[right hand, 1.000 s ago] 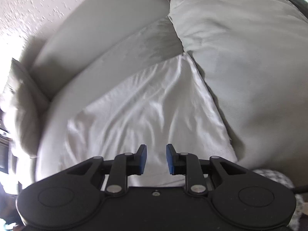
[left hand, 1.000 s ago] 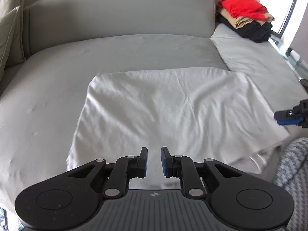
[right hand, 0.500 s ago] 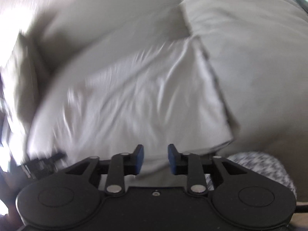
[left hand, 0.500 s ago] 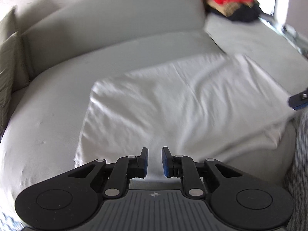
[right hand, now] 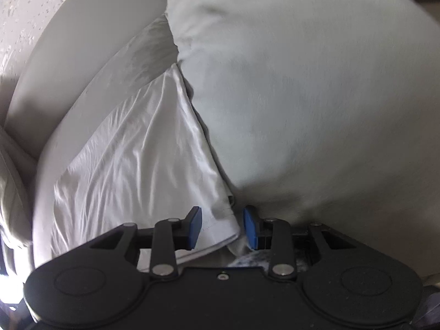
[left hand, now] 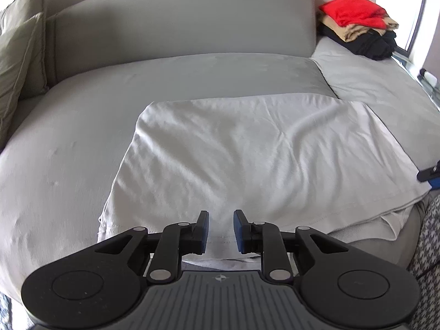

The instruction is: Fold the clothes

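Note:
A white garment [left hand: 247, 159] lies folded into a wide rectangle on the grey sofa seat [left hand: 68, 151]. My left gripper [left hand: 220, 231] hovers over its near hem, left of the middle. Its jaws are opening a little, and no cloth is pinched between them. In the right wrist view the same garment [right hand: 132, 165] runs off to the left. Its near right corner sits between the blue pads of my right gripper [right hand: 222, 227], which is open and not pressing on it. One right fingertip [left hand: 430, 174] shows at the right edge of the left wrist view.
A stack of folded clothes [left hand: 357, 24], red on tan on black, sits at the far right end of the sofa by a window. Olive cushions [left hand: 19, 55] lean at the left. The backrest [left hand: 178, 22] rises behind. Houndstooth-patterned fabric [left hand: 426, 247] is at the near right.
My right gripper has swung right and down, from over the garment's middle to its near right corner, and its jaws have widened. The left gripper's gap has grown slightly.

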Motion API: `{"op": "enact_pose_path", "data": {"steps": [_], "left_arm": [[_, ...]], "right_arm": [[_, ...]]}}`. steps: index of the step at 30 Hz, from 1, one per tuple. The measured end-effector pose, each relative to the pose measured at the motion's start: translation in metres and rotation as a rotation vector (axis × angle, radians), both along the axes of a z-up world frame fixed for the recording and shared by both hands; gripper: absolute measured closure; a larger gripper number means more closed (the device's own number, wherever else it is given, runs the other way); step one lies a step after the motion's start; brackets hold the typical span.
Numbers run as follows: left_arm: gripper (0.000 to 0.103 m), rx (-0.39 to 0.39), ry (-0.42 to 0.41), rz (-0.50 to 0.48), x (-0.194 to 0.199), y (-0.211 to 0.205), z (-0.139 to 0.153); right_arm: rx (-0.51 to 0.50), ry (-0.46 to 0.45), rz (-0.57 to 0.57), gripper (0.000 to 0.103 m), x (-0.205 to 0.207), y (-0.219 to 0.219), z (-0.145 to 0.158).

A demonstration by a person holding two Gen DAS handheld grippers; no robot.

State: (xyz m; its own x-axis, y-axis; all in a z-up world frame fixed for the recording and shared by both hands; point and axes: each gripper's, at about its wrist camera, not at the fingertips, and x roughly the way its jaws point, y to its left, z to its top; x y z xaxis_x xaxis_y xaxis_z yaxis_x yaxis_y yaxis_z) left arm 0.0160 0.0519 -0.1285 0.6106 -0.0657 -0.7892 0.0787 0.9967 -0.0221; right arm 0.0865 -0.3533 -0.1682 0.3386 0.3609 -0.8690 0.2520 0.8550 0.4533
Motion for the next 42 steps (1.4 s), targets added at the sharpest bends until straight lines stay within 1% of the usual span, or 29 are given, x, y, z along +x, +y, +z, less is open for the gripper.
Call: {"op": "enact_pose_path", "data": {"steps": [2,3,5,7,8,9,12,15,18,20,21,22,24,25,26,28,30,32,34,35,36,37,38,39,40,41,42], "left_arm": [[0.081,-0.009,0.008,0.019,0.001,0.002,-0.001],[0.081,-0.013,0.009,0.026,0.001,0.003,-0.001],[0.081,-0.021,0.008,0.038,0.001,0.005,-0.001],[0.081,-0.024,0.009,0.049,0.002,0.007,-0.001],[0.081,-0.021,0.014,0.055,0.003,0.007,-0.002],[0.081,-0.016,0.021,0.061,0.004,0.007,-0.003],[0.082,0.005,0.046,0.079,0.007,0.007,-0.006],[0.081,0.016,0.050,0.084,0.006,0.007,-0.007],[0.081,-0.004,0.043,0.101,0.004,0.012,-0.005],[0.081,-0.046,0.037,0.114,0.004,0.019,-0.002],[0.081,-0.070,0.032,0.118,0.006,0.022,0.000],[0.081,-0.092,0.025,0.122,0.007,0.024,0.001],[0.082,-0.131,0.011,0.132,0.013,0.029,0.004],[0.082,-0.139,0.004,0.135,0.018,0.030,0.004],[0.082,-0.136,-0.007,0.137,0.025,0.029,0.005],[0.082,-0.119,-0.028,0.137,0.041,0.025,0.004],[0.081,-0.089,-0.012,0.165,0.057,0.024,-0.001],[0.081,-0.065,0.024,0.205,0.072,0.027,-0.007],[0.081,-0.062,0.137,0.257,0.081,0.037,-0.015],[0.080,-0.057,0.171,0.262,0.081,0.042,-0.016],[0.080,-0.037,0.185,0.262,0.077,0.048,-0.012],[0.080,-0.010,0.195,0.265,0.073,0.053,-0.008],[0.085,0.018,0.206,0.268,0.068,0.058,-0.003],[0.085,0.031,0.204,0.282,0.064,0.067,0.001],[0.086,0.019,0.181,0.304,0.060,0.080,0.006],[0.086,-0.014,0.152,0.326,0.059,0.093,0.010],[0.087,-0.052,0.122,0.347,0.059,0.104,0.014]], "right_arm": [[-0.019,-0.008,0.004,0.086,-0.002,0.005,0.002],[-0.026,-0.029,0.006,0.098,-0.005,0.006,0.007],[-0.022,-0.085,0.008,0.099,-0.013,0.007,0.020],[-0.056,-0.133,0.012,0.099,-0.021,0.008,0.034],[-0.081,-0.139,0.014,0.099,-0.024,0.008,0.037],[-0.103,-0.129,0.018,0.099,-0.025,0.007,0.037],[-0.153,-0.060,0.033,0.099,-0.018,0.010,0.020],[-0.187,-0.051,0.041,0.099,-0.015,0.017,0.016],[-0.248,-0.059,0.056,0.098,-0.016,0.025,0.019],[-0.286,-0.062,0.062,0.097,-0.019,0.028,0.025],[-0.305,-0.073,0.062,0.091,-0.022,0.030,0.031],[-0.326,-0.097,0.062,0.079,-0.024,0.032,0.038],[-0.342,-0.170,0.063,0.067,-0.025,0.039,0.051],[-0.331,-0.204,0.064,0.067,-0.023,0.046,0.057],[-0.294,-0.236,0.078,0.067,-0.020,0.054,0.060],[-0.187,-0.289,0.130,0.071,-0.011,0.075,0.061],[-0.094,-0.306,0.207,0.079,-0.002,0.103,0.055],[-0.051,-0.303,0.281,0.080,0.006,0.133,0.043],[-0.067,-0.264,0.328,0.080,0.008,0.153,0.028],[-0.078,-0.242,0.351,0.080,0.009,0.162,0.020],[-0.089,-0.220,0.373,0.080,0.009,0.171,0.013],[-0.104,-0.217,0.386,0.081,0.007,0.176,0.009],[-0.123,-0.224,0.396,0.081,0.004,0.176,0.010],[-0.136,-0.217,0.405,0.081,0.003,0.177,0.013],[-0.137,-0.204,0.404,0.080,0.003,0.176,0.016],[-0.117,-0.201,0.395,0.079,0.004,0.174,0.018],[-0.084,-0.204,0.382,0.074,0.006,0.173,0.019]]}}
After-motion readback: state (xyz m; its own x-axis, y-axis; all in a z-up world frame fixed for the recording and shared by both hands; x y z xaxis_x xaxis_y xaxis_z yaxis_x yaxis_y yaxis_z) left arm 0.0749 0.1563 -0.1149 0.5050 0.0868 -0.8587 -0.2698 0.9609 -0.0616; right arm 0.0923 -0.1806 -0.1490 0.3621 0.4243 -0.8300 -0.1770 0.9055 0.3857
